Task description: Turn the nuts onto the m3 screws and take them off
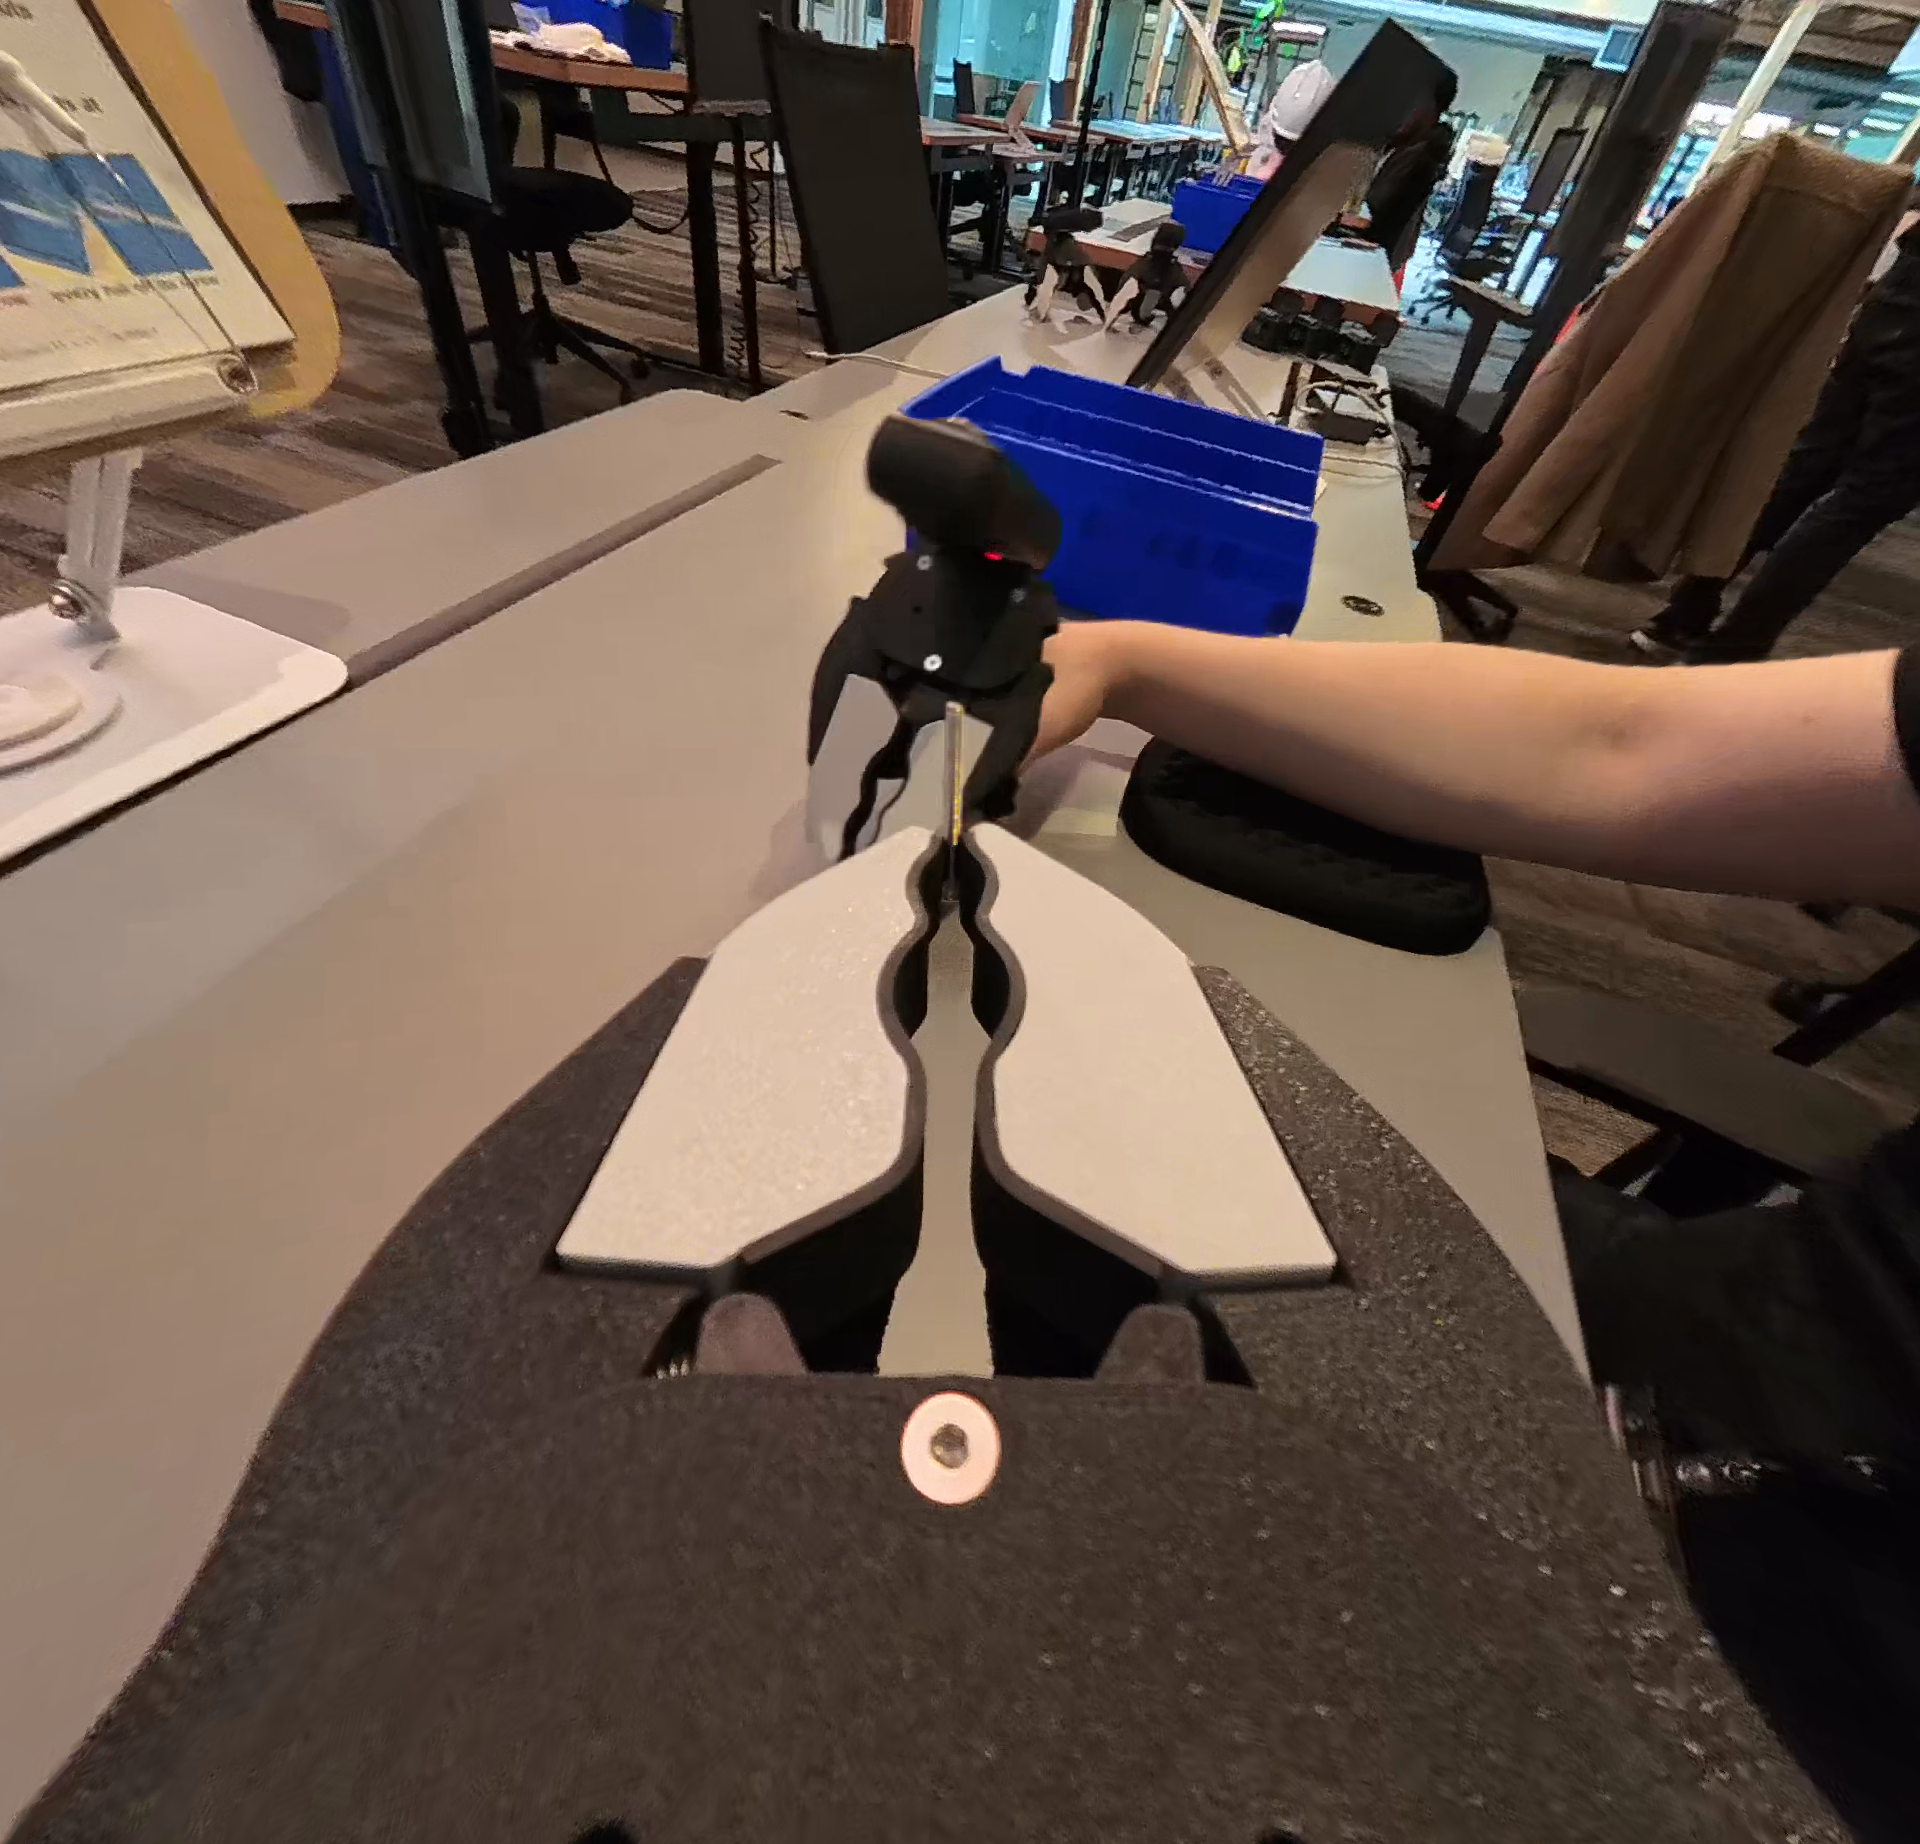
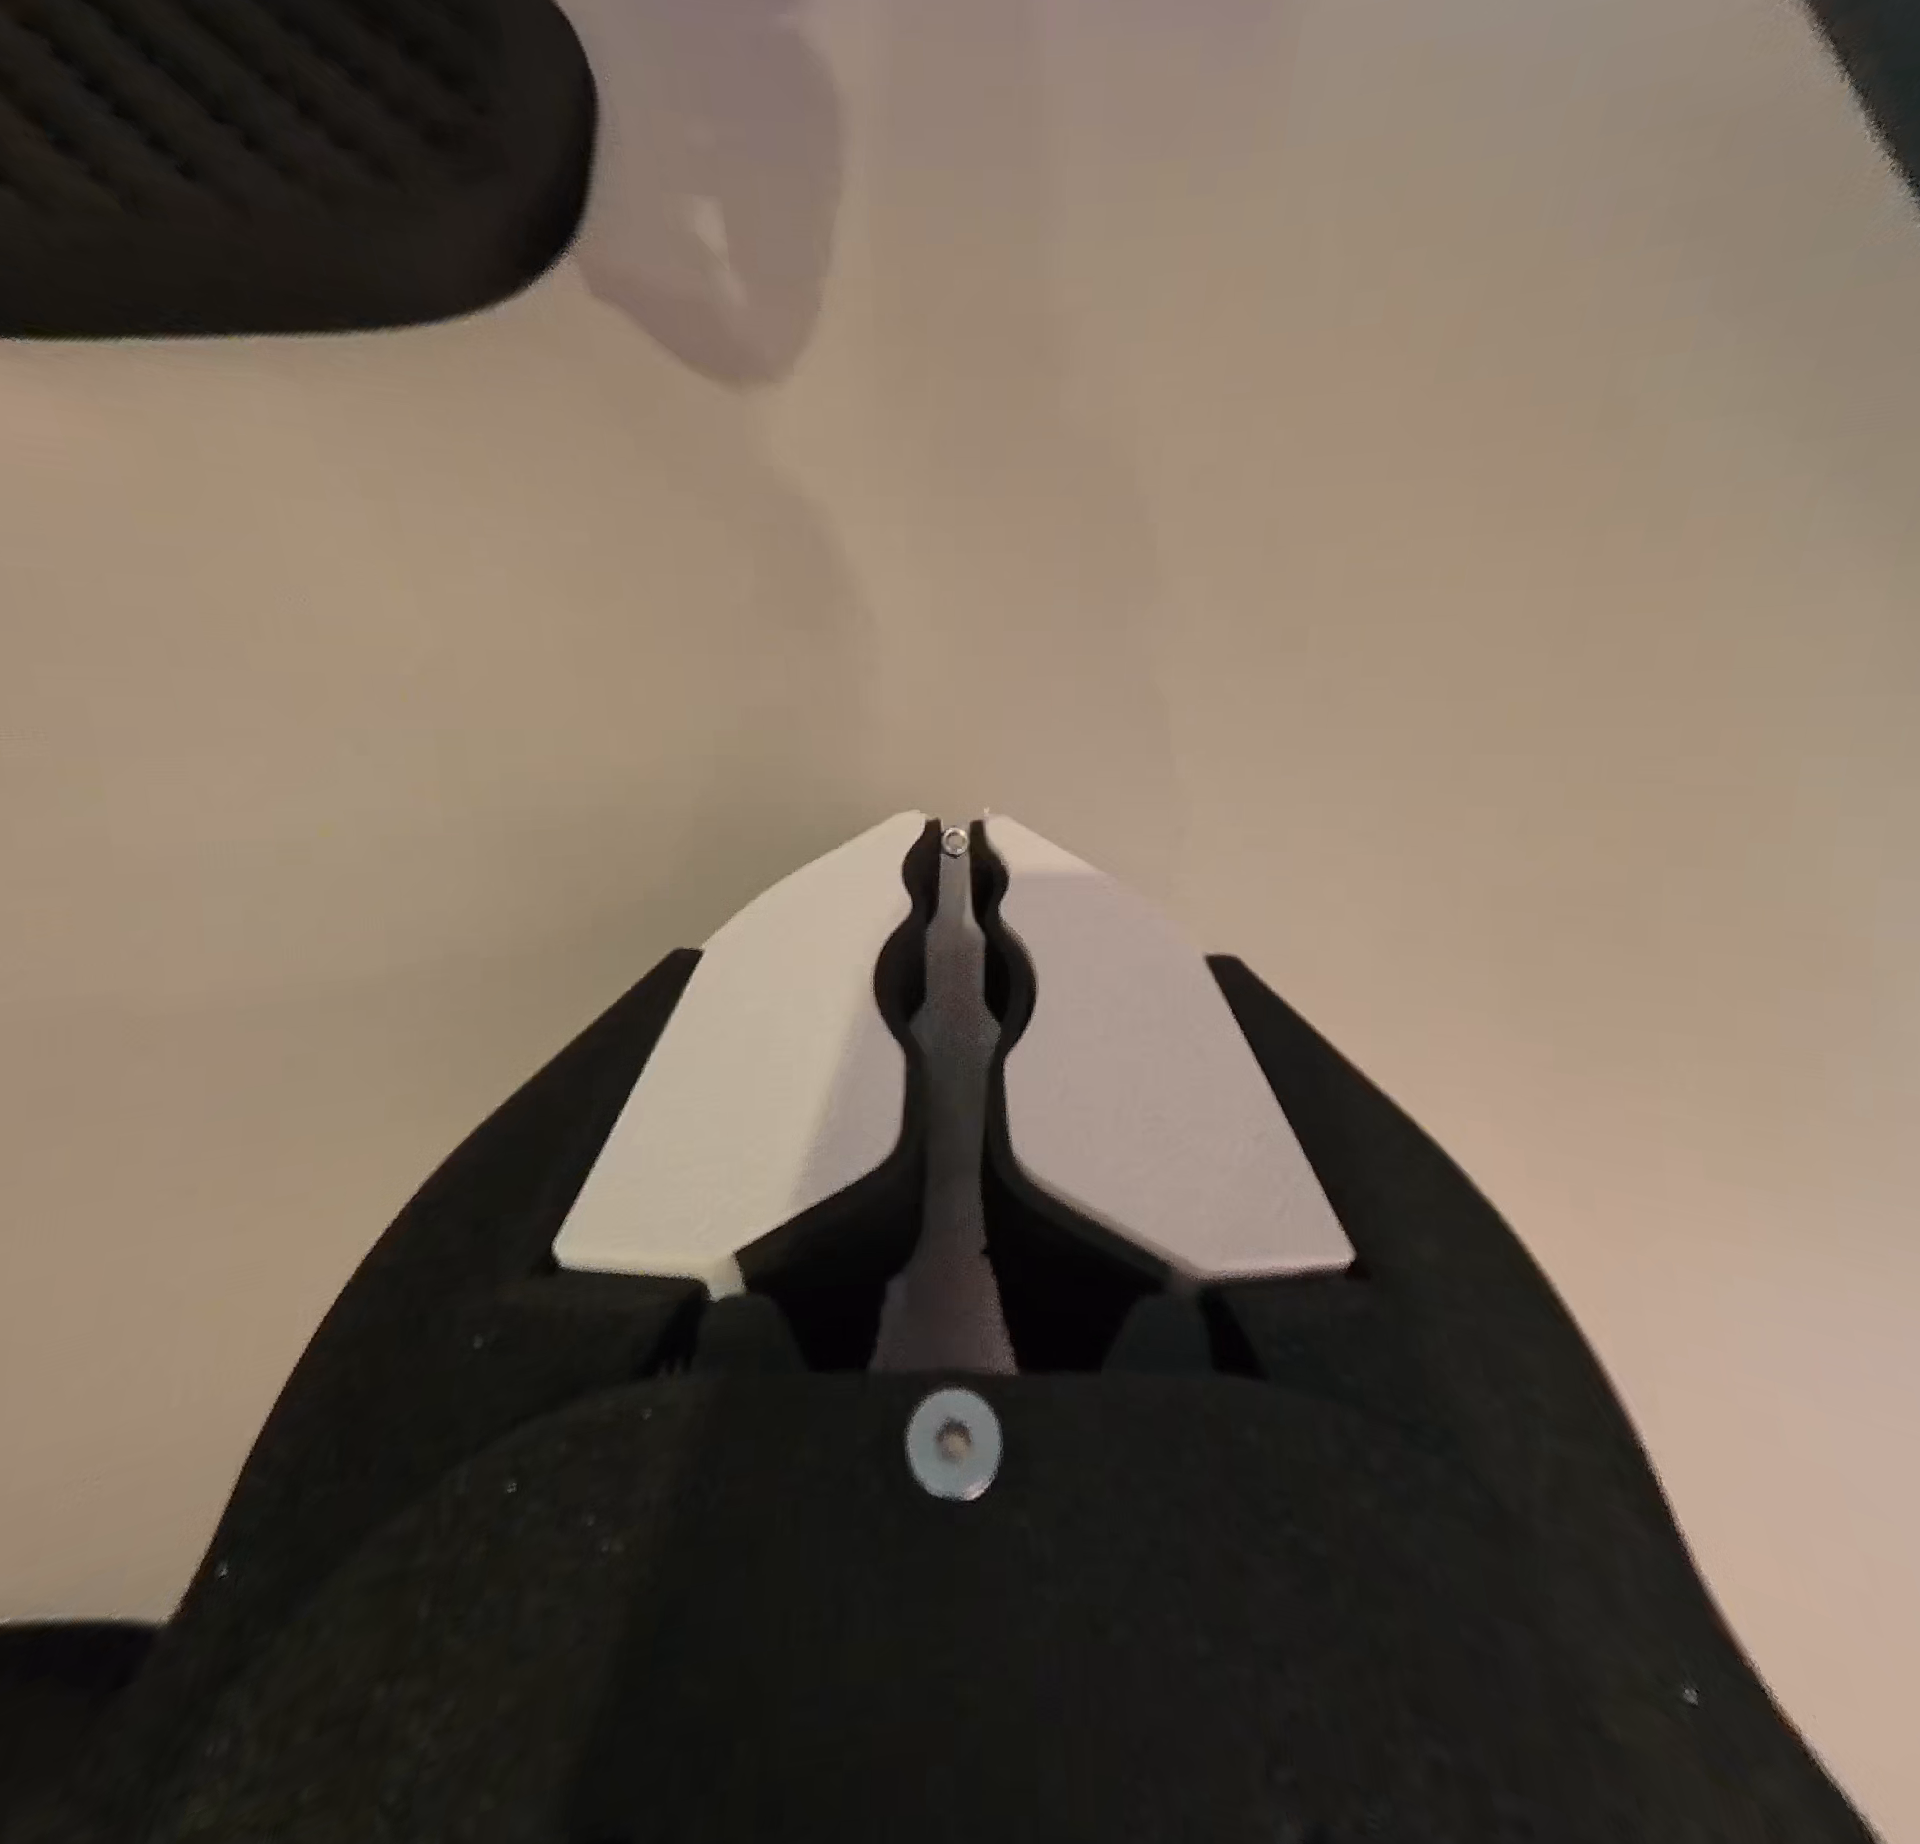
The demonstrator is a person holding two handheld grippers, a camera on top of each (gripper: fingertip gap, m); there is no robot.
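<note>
In the left wrist view my left gripper (image 1: 948, 859) is shut on a long thin M3 screw (image 1: 951, 776), which stands upright out of its tips above the grey table (image 1: 416, 911). My right gripper (image 1: 925, 824), held by a bare hand and arm (image 1: 1455, 745), points downward just behind the screw's top. In the right wrist view the right gripper (image 2: 954, 826) is shut on a tiny silver nut (image 2: 954, 840) at its tips, above the bare table (image 2: 1351, 547). The screw does not show in the right wrist view.
A blue bin (image 1: 1143, 516) stands on the table behind the grippers. A black padded rest (image 1: 1299, 859) lies at the right, and also shows in the right wrist view (image 2: 260, 132). A white stand base (image 1: 156, 693) sits at the left, a tilted monitor (image 1: 1299, 205) behind the bin. Left tips to right tips: about 20 cm.
</note>
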